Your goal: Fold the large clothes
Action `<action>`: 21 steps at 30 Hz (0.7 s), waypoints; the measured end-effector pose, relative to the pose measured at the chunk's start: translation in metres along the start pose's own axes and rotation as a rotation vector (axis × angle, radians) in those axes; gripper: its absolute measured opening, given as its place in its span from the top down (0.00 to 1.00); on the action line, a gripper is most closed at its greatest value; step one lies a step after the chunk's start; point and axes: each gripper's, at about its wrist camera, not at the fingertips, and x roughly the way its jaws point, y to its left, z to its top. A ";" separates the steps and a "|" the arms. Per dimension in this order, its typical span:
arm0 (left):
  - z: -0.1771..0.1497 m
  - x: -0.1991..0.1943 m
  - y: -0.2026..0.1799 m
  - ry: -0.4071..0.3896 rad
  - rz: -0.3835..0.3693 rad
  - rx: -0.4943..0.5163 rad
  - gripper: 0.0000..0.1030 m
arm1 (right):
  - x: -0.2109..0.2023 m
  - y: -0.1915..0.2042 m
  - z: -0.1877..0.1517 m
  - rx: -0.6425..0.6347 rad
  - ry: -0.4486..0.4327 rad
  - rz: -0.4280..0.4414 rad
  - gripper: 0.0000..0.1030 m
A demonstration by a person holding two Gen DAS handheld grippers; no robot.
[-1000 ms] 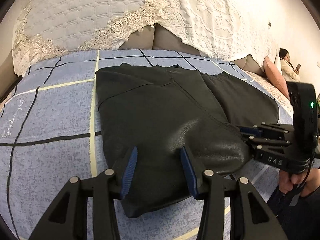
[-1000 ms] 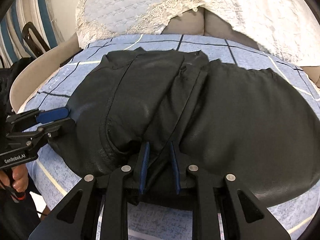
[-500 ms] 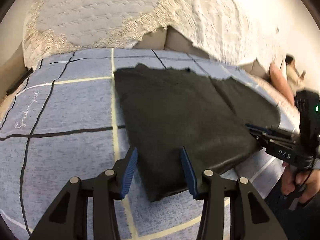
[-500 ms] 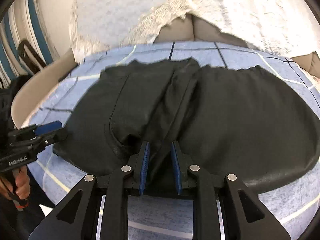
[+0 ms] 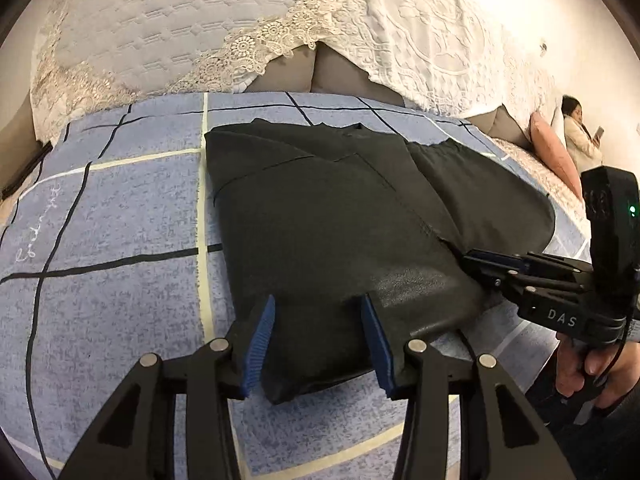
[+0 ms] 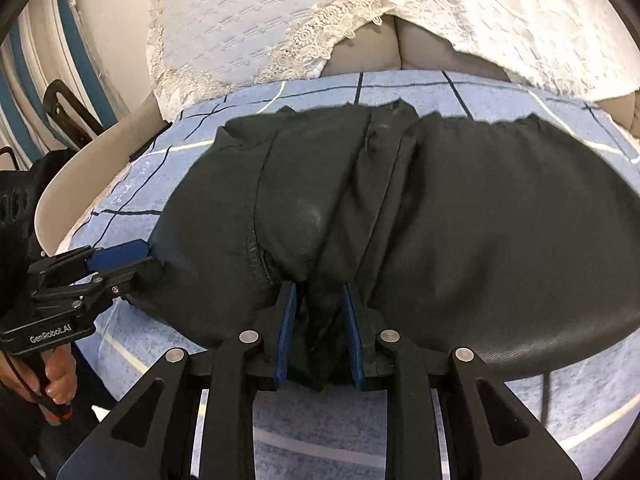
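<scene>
My right gripper [image 6: 318, 308] pinches a bunched ridge of the black leather-look garment [image 6: 460, 232] at its near edge, blue pads pressed into the cloth on either side; my left gripper [image 5: 320, 340] stands spread, its fingers [image 5: 260, 340] straddling the garment's near-left corner without closing, and whether they touch the cloth I cannot tell; the garment lies partly folded on the blue checked bedspread [image 5: 100, 260], one half lapped over the middle, the other half spread flat to the right; I judge the step in hand to be taking hold of the near hem for the next fold; the next move calls for closing the left jaws on that corner, then lifting both grips together and carrying the hem toward the lace-edged pillows [image 5: 200, 40], keeping the slippery layers aligned.
</scene>
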 end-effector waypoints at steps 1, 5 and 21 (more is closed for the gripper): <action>0.002 -0.002 0.001 -0.001 -0.006 -0.011 0.55 | -0.006 0.000 0.003 -0.007 -0.021 -0.005 0.77; 0.022 -0.008 -0.002 -0.028 -0.043 -0.033 0.55 | -0.018 -0.016 0.013 0.047 -0.081 -0.031 0.76; 0.039 0.026 -0.042 -0.021 -0.116 0.046 0.54 | -0.049 -0.110 -0.010 0.385 -0.149 -0.093 0.51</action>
